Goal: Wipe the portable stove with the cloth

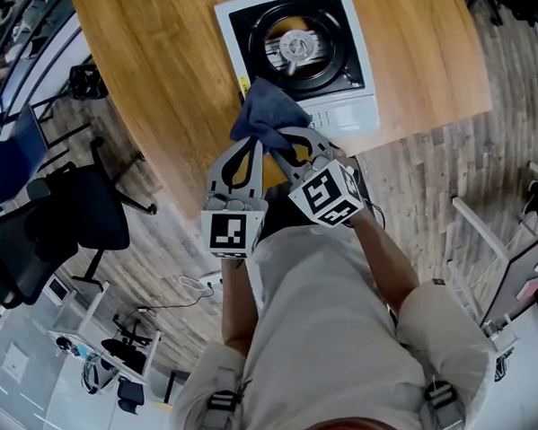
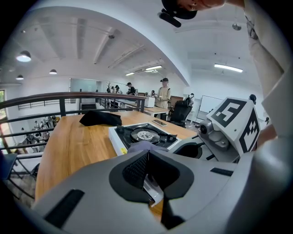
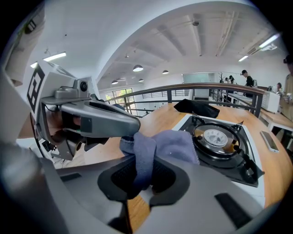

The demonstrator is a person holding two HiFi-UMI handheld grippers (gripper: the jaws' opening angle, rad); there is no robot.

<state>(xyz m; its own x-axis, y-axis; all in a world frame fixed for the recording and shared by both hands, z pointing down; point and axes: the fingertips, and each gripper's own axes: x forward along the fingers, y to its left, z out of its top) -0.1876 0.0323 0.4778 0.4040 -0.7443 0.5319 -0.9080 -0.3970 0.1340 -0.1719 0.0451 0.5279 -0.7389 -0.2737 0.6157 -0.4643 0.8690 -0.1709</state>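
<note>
Progress: wiping looks not yet begun, judging by the layout. The white square portable stove [image 1: 344, 113] w/ black burner well sits at top centre of the head view on the round light-wood table [image 1: 160, 60]. The soft blue-grey fabric cloth [image 1: 265, 111] hangs bunched just below it, over the stove's lower-left corner. Can't tell if it touches the stove.

The right gripper [image 1: 289, 148] is clamped on a fold of the cloth; in the right gripper view the fabric runs down between its pads. The left gripper [image 1: 253, 146] has its jaws drawn together w/ the cloth edge right at the tips. It seems to nip that edge, though only a sliver shows in the left gripper view.

Left to do, prob. all of it: bring the cloth down flat, then pass it over the front panel, rim and area round the burner. No wiped vs unwiped patches are visible.

Counts:
- 1 stove, 1 burner
- 1 cloth
- 2 grippers, each w/ 1 marker cube
- 1 table
- 1 black crumpled item [image 2: 100, 118] at the table's far side in the left gripper view, centre-left
- 1 flat dark phone-like slab [image 3: 271, 140] at right edge of the right gripper view, beside the stove
</note>
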